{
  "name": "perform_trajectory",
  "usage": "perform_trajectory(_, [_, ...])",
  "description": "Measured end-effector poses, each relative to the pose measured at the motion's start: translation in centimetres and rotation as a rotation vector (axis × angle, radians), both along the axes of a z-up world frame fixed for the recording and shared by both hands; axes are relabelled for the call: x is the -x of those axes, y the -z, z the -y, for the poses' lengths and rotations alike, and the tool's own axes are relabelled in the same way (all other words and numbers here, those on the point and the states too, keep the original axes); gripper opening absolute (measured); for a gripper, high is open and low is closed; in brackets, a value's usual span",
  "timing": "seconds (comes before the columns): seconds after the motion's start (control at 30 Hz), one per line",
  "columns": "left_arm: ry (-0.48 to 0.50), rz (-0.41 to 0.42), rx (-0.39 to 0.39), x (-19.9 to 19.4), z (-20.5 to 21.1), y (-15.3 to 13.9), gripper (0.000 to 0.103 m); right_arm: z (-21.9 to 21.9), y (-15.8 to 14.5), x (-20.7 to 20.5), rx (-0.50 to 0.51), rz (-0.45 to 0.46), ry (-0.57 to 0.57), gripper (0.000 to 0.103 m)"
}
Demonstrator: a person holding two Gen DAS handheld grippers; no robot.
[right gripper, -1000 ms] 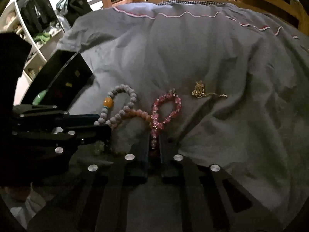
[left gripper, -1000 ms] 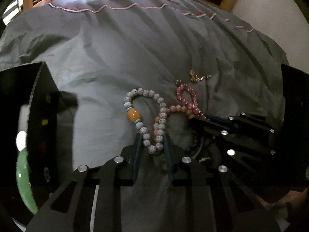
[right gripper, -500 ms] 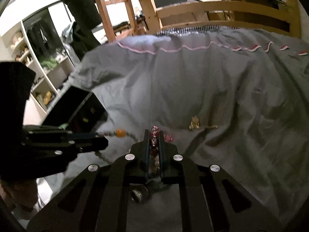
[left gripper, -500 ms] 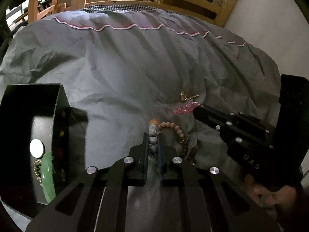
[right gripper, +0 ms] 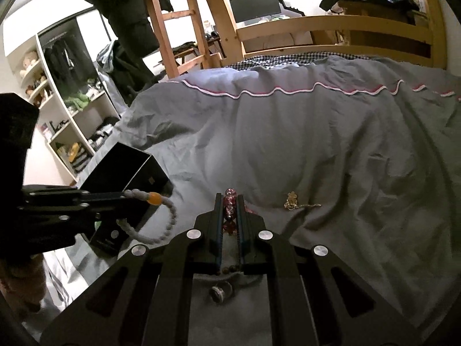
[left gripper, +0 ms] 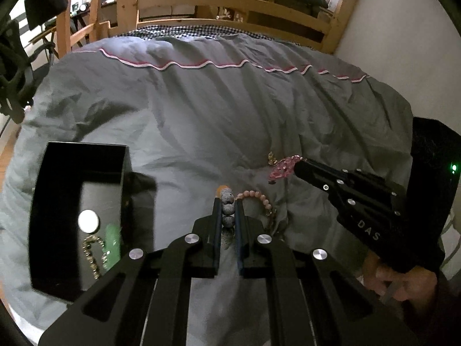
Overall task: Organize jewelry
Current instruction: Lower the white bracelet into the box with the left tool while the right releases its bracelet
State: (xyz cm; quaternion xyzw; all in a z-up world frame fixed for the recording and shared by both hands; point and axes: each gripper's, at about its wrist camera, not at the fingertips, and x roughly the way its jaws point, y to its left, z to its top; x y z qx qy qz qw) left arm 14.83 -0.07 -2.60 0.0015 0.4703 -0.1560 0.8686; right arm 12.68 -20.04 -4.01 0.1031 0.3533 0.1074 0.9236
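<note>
Grey bedding (left gripper: 219,109) fills the left wrist view, where the left gripper (left gripper: 227,210) has its jaws clamped on a grey bead bracelet (left gripper: 227,207), an amber bead at its top, lifted off the cloth. A pale pink bead strand (left gripper: 258,197) curves away just right of the fingertips. To the left sits an open black box (left gripper: 83,178), well apart from the pinch, with a wide stretch of bare duvet between and beyond, up to the scalloped pink-and-white trim; inside lie a green piece (left gripper: 112,240) and a chain (details too dim to read). At right the right gripper (left gripper: 299,164) holds a pink crystal bracelet (left gripper: 282,167) in the air, a small gold charm (left gripper: 271,157) on the cover just behind it. From the right wrist view, the right gripper (right gripper: 229,201) is closed tight on the pink crystal bracelet (right gripper: 230,209), and the gold charm (right gripper: 292,200) rests on the duvet off to the right, clear of the jaws. At left the left gripper (right gripper: 122,193) holds the grey bead bracelet (right gripper: 161,210) hanging in a loop in front of the black box (right gripper: 121,164). Open bedding (right gripper: 317,144) runs back to the wooden bed rail.
</note>
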Motion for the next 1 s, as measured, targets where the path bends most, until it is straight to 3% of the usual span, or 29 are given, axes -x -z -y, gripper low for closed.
perform_trajectory(0.6, [-0.079,0.072,-0.025,2.7,-4.7,-4.4,0.008,-3.7,-4.5,0.3,0.039,0.029,-0.061,0.009])
perform_trajectory(1.0, [-0.217,0.049,-0.030,2.5,-10.7,-5.3,0.008,-11.3,-7.6,-1.6,0.071,0.083,-0.188,0.009])
